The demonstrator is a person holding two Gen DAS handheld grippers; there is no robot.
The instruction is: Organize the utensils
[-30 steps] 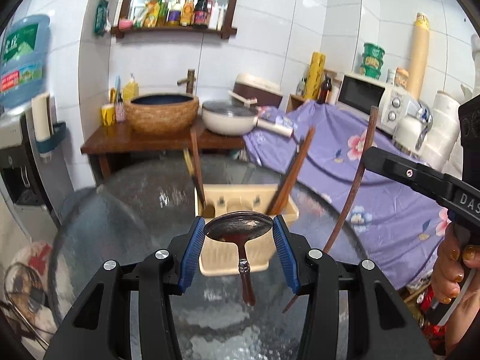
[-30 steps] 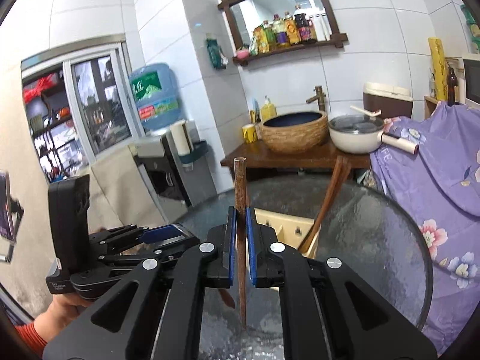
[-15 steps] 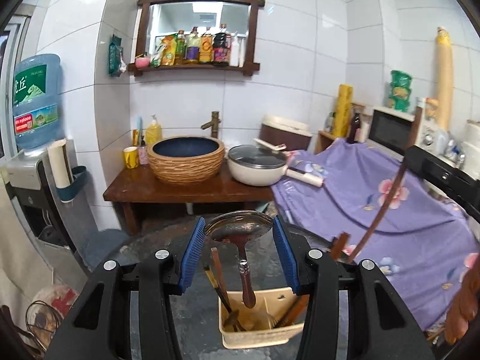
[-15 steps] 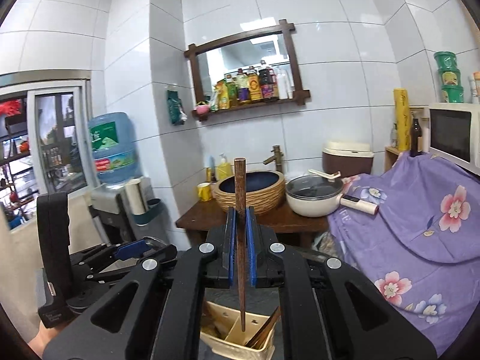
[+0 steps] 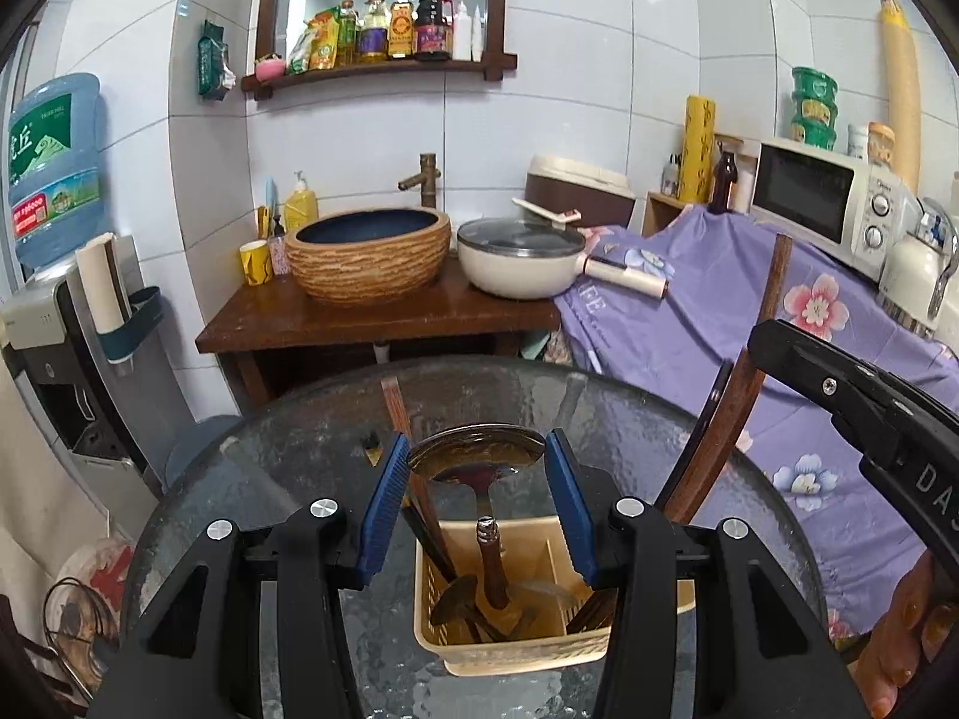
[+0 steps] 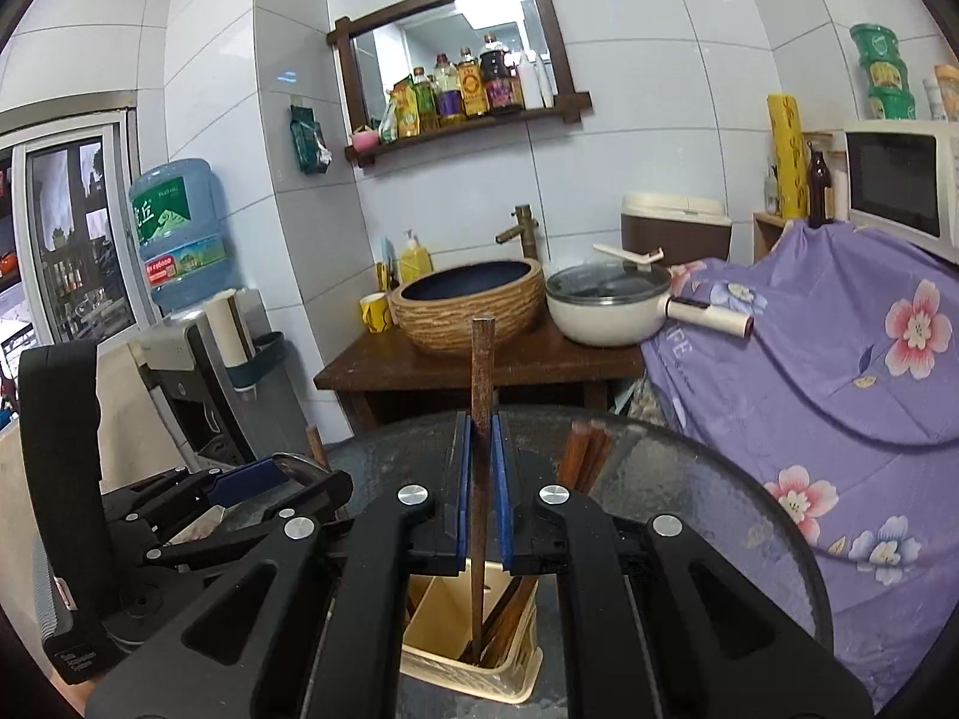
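My left gripper (image 5: 476,488) is shut on the bowl of a metal spoon (image 5: 476,458), whose wooden handle hangs down into the left compartment of a beige utensil holder (image 5: 509,656) on the round glass table (image 5: 270,467). My right gripper (image 6: 478,488) is shut on a brown chopstick (image 6: 481,359), held upright with its lower tip inside the holder (image 6: 473,668). The holder has several chopsticks and a spoon in it. The right gripper also shows at the right of the left wrist view (image 5: 851,395), and the left gripper at the left of the right wrist view (image 6: 198,503).
Behind the table stand a wooden stand with a woven basin (image 5: 368,260) and a white pan (image 5: 521,263). A purple floral cloth (image 5: 749,311) covers the counter at right, with a microwave (image 5: 827,204). A water dispenser (image 5: 54,299) stands at left.
Both grippers have come down over the holder. The spoon handle and the chopstick tip now reach inside it; half a second ago they hung above it.
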